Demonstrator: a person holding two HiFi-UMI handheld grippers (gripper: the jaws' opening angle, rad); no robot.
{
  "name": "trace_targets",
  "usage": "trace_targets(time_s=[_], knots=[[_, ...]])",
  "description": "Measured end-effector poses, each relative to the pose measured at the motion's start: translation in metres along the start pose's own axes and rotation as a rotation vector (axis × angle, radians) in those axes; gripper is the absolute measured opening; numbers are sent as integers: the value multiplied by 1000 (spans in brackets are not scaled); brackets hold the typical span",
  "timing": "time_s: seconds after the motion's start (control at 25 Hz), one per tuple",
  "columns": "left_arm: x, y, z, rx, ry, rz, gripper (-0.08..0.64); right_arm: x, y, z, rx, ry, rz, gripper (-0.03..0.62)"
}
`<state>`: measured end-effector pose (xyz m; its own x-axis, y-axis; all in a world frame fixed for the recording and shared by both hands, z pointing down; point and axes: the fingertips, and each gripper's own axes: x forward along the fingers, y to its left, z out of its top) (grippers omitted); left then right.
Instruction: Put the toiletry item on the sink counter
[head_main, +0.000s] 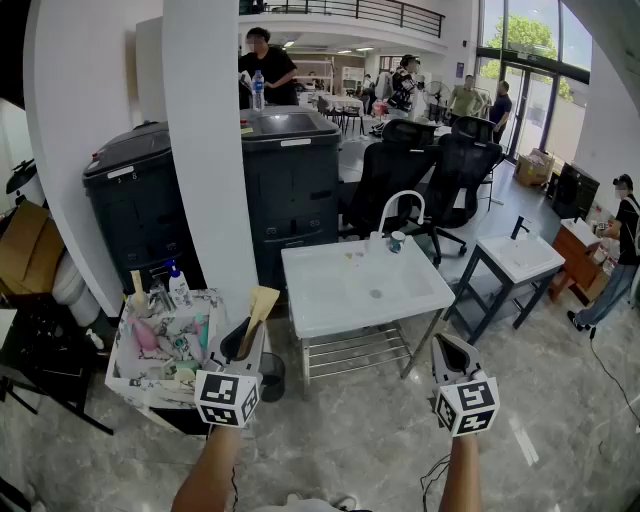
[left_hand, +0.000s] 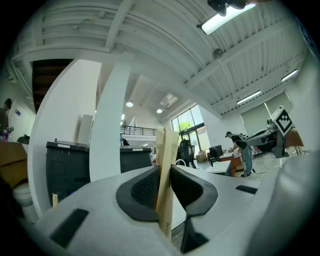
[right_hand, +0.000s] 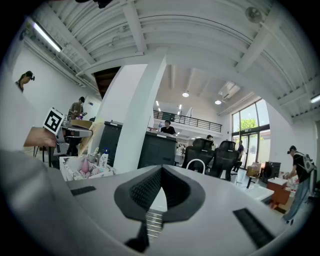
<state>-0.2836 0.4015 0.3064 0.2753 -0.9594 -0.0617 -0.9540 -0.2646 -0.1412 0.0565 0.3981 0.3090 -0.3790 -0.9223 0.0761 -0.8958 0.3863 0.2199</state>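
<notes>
A flat tan toiletry item (head_main: 258, 308) stands upright in my left gripper (head_main: 243, 345), just left of the white sink counter (head_main: 340, 300). In the left gripper view both dark pads press on the tan item (left_hand: 167, 170), so the left gripper (left_hand: 164, 187) is shut on it. My right gripper (head_main: 447, 352) hangs below the counter's front right corner. In the right gripper view its pads (right_hand: 145, 190) meet with nothing between them, so the right gripper (right_hand: 160, 187) is shut. The basin holds a curved white faucet (head_main: 400, 205) and a small cup (head_main: 397, 241) at its back.
A white patterned box (head_main: 165, 340) with several toiletries sits to the left of my left gripper. A white pillar (head_main: 210, 150) and black bins (head_main: 290, 180) stand behind. Office chairs (head_main: 440, 170) and a second sink (head_main: 520, 258) are to the right. A person (head_main: 620, 250) stands at the far right.
</notes>
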Motion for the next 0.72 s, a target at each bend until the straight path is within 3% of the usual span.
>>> trace_targets(time_s=[0.72], knots=[[35,-62,-20,-15,41,11,69,-5,-67,-37,123,-48,58,-4]])
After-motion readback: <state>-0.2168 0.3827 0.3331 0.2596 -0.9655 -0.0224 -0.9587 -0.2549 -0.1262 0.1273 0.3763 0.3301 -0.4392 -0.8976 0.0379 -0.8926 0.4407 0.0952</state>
